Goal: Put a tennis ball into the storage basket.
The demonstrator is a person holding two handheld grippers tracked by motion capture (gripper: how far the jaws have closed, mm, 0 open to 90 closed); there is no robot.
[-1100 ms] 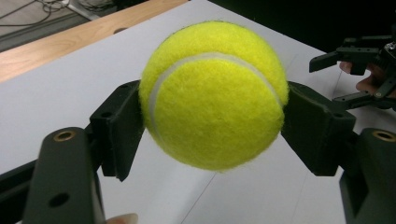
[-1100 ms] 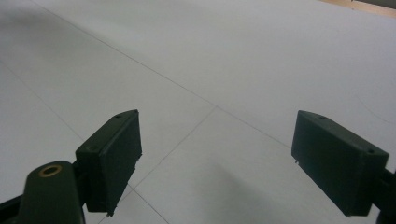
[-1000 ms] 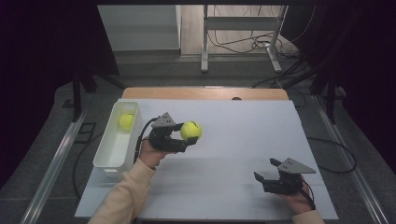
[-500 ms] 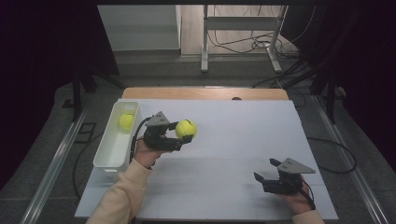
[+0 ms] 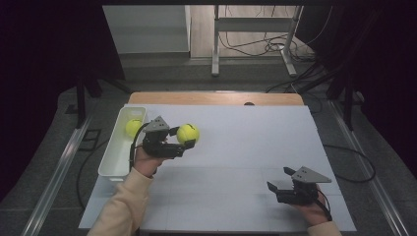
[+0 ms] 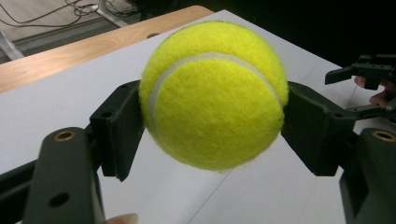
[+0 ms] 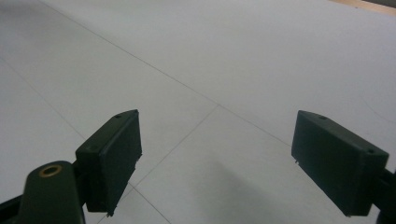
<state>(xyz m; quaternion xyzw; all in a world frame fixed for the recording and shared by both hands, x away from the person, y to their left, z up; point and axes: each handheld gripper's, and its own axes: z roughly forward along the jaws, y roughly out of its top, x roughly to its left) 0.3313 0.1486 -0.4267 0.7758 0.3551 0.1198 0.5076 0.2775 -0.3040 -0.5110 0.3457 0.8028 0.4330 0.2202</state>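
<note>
A yellow tennis ball (image 5: 188,133) hangs just above the white table, with my left gripper (image 5: 183,138) shut on it. In the left gripper view the ball (image 6: 212,95) is pinched between both black pads (image 6: 119,126). A second tennis ball (image 5: 133,128) lies in the far end of a white tray (image 5: 109,160), just left of the held ball. My right gripper (image 5: 279,179) rests low near the front right of the table, open, and in its own view the right gripper (image 7: 217,154) has bare table between its jaws.
The white table top (image 5: 246,142) has a wooden strip (image 5: 216,98) along its far edge. The tray stands along the table's left edge. The other hand's gripper (image 6: 369,74) appears far off in the left gripper view. Cables and metal legs lie on the floor beyond.
My left gripper has carried the held ball a little to the left, toward the tray. The right gripper has not moved.
</note>
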